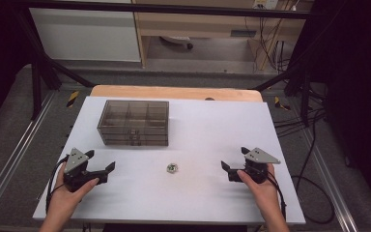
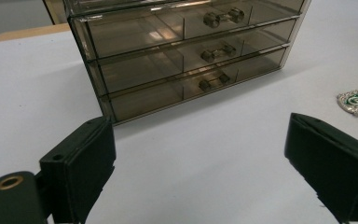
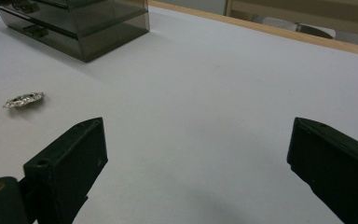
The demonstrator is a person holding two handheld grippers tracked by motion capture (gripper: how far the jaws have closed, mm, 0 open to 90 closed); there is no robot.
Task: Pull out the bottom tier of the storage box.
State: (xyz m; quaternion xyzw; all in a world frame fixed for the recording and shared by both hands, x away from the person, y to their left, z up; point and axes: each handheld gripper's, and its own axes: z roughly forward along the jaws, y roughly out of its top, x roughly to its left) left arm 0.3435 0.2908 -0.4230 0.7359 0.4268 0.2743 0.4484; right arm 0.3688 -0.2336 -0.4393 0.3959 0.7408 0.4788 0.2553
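Nothing is done yet — the brooch (image 1: 172, 167) lies untouched between the left gripper (image 1: 101, 166) and right gripper (image 1: 233, 164), both spread wide and empty; drawers (image 1: 133, 123) beyond them closed.

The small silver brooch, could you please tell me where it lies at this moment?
In the high view the brooch lies flat on the white table, midway between the two tools and just in front of the smoky drawer organizer, apart from it.
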